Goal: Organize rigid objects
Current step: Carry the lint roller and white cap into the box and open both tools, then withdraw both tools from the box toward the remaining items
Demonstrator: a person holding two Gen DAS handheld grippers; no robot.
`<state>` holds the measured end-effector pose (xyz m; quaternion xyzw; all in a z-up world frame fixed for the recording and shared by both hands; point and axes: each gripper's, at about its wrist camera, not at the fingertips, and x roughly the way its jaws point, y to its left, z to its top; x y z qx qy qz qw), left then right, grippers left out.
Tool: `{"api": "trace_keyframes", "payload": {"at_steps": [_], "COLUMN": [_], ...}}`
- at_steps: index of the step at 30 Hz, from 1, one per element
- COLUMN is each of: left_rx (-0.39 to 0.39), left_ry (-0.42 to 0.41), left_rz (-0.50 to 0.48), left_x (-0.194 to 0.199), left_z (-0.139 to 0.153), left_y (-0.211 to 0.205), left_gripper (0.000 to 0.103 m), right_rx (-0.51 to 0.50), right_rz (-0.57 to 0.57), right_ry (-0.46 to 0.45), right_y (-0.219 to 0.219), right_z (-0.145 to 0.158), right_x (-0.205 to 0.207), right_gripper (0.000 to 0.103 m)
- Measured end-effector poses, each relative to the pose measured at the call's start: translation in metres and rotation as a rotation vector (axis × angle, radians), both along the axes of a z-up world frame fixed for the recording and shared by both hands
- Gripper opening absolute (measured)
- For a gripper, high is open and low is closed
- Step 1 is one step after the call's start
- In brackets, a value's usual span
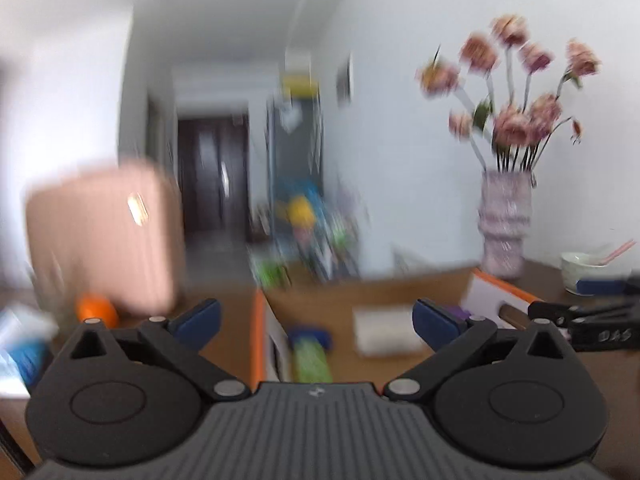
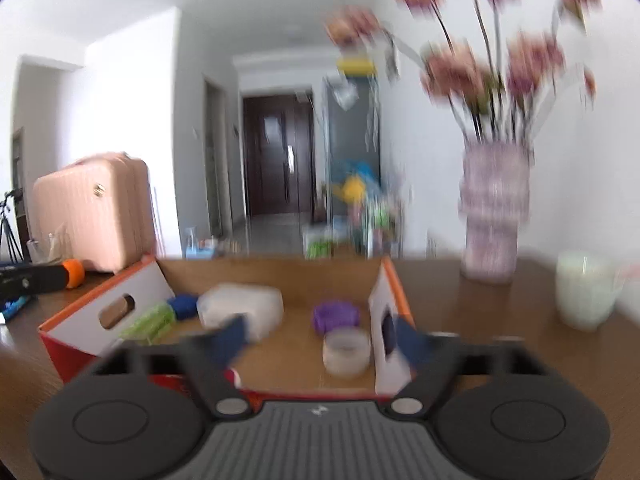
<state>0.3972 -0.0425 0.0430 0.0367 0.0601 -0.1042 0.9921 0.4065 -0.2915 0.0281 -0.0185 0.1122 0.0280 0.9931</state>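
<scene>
Everywhere blur — box (image 2: 256,360) contents smeared

Motion blur smears the flowers (image 2: 492,64), the vase (image 2: 494,208) and the box (image 2: 276,344) contents, whose identities cannot be told.

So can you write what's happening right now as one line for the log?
left gripper: open, empty | right gripper: open, empty | cardboard box: holds purple piece, white container, clear jar | views blurred
</scene>
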Motion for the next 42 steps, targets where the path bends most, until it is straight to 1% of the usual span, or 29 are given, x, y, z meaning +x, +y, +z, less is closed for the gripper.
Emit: {"api": "trace_keyframes", "payload": {"at_steps": [1,2,4,6,10,12,14,16,19,20,21,23,25,27,28,30,32,33,35,37,39,40,42], "left_rx": [0.009,0.008,-0.021,-0.059,-0.096,-0.090,-0.067,-0.030,-0.010,-0.002,-0.005,-0.036,-0.066,-0.091,-0.085,-0.040,-0.007,-0.004,-0.013,-0.033,-0.051,-0.045,-0.001], "left_ry": [-0.010,0.007,0.048,0.053,0.051,0.049,0.063,0.110,0.209,0.228,0.218,0.185,0.171,0.184,0.194,0.207,0.205,0.211,0.255,0.299,0.323,0.326,0.313], "left_rz": [-0.002,-0.007,0.008,0.026,0.046,0.046,0.068,0.104,0.106,0.103,0.099,0.115,0.122,0.101,0.081,0.066,0.085,0.091,0.092,0.075,0.066,0.062,0.062], "left_x": [-0.005,-0.006,-0.010,-0.019,-0.041,-0.058,-0.074,-0.087,-0.108,-0.121,-0.135,-0.167,-0.197,-0.218,-0.224,-0.229,-0.227,-0.225,-0.217,-0.208,-0.201,-0.197,-0.187], "left_z": [-0.002,-0.003,-0.002,0.003,0.016,0.021,0.023,0.021,0.011,0.008,0.004,-0.003,-0.010,-0.015,-0.016,-0.018,-0.020,-0.021,-0.024,-0.027,-0.029,-0.030,-0.029], "left_y": [0.000,0.001,0.002,0.008,0.016,0.020,0.021,0.021,0.026,0.029,0.033,0.041,0.046,0.049,0.049,0.045,0.038,0.035,0.031,0.030,0.030,0.030,0.027], "left_gripper": [0.103,0.103,0.103,0.103,0.103,0.103,0.103,0.103,0.103,0.103,0.103,0.103,0.103,0.103,0.103,0.103,0.103,0.103,0.103,0.103,0.103,0.103,0.103], "right_rx": [-0.014,-0.006,0.042,0.078,0.122,0.145,0.147,0.125,0.086,0.079,0.071,0.052,0.019,0.041,0.063,0.067,0.049,0.049,0.057,0.060,0.056,0.059,0.067], "right_rz": [0.030,0.060,0.080,0.085,0.040,0.048,0.073,0.082,0.095,0.099,0.106,0.110,0.078,0.050,0.053,0.078,0.070,0.054,0.047,0.050,0.046,0.042,0.033], "right_ry": [-0.016,-0.006,0.003,-0.016,-0.055,-0.069,-0.073,-0.070,-0.045,-0.037,-0.033,-0.038,-0.039,-0.004,0.026,0.071,0.079,0.076,0.088,0.099,0.108,0.118,0.143], "right_y": [0.004,0.005,0.003,0.000,-0.004,-0.006,-0.006,-0.004,-0.002,-0.002,-0.001,-0.002,0.000,-0.002,-0.003,-0.002,0.001,0.002,0.003,0.002,0.000,-0.002,-0.006], "right_z": [0.002,0.003,0.007,0.011,0.019,0.025,0.028,0.032,0.033,0.032,0.030,0.021,0.008,-0.006,-0.012,-0.019,-0.020,-0.020,-0.020,-0.021,-0.023,-0.024,-0.027], "right_x": [-0.004,-0.005,-0.008,-0.014,-0.039,-0.058,-0.082,-0.105,-0.140,-0.153,-0.167,-0.196,-0.220,-0.237,-0.241,-0.243,-0.243,-0.241,-0.239,-0.237,-0.233,-0.229,-0.219], "right_gripper": [0.093,0.093,0.093,0.093,0.093,0.093,0.094,0.095,0.097,0.097,0.098,0.100,0.102,0.102,0.102,0.102,0.102,0.102,0.102,0.102,0.101,0.100,0.098]}}
